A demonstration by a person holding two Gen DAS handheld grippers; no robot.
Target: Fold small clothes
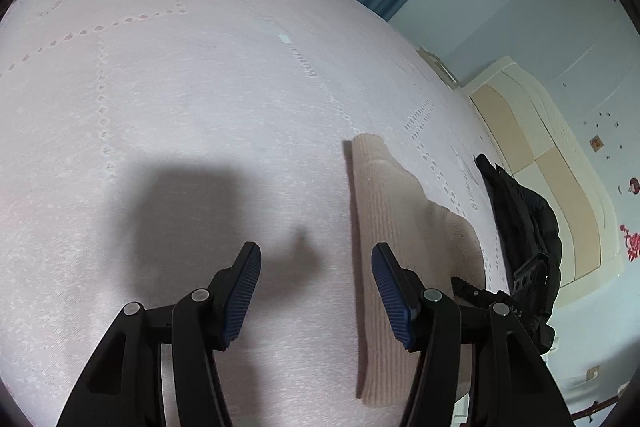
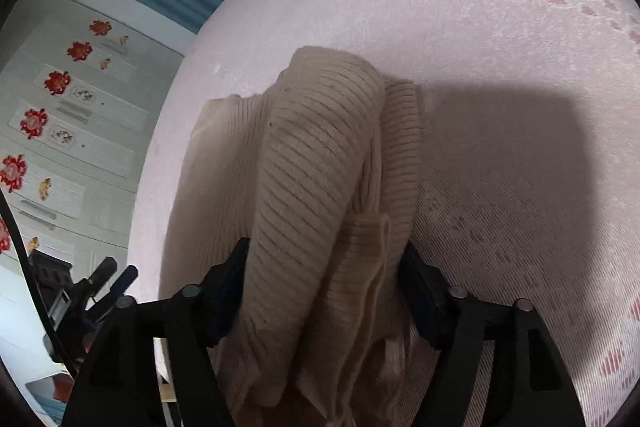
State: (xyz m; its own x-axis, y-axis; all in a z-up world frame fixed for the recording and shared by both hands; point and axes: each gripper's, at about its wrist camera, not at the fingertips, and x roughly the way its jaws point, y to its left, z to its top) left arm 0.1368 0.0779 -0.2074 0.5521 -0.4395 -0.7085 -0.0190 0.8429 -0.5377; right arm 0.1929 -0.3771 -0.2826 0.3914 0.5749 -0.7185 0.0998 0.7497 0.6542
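Left wrist view: the left gripper (image 1: 316,291) hangs over the pale pink bedsheet (image 1: 180,107) with its fingers (image 1: 244,291) spread and nothing between them. The beige ribbed knit garment (image 1: 380,211) lies at centre right of the frame, its long folded edge just beside the right-hand finger. A black jacket (image 1: 524,211) sits at the far right. To help, I judge this gripper should come in low at that edge and pin it flat.

Right wrist view: the right gripper (image 2: 324,287) has its fingers (image 2: 420,287) spread, and the garment's bunched roll (image 2: 316,163) fills the gap at lower centre; the pads do not seem to pinch it. Let the roll settle on the bedsheet (image 2: 500,47), then draw back along the ribs so no loop snags.
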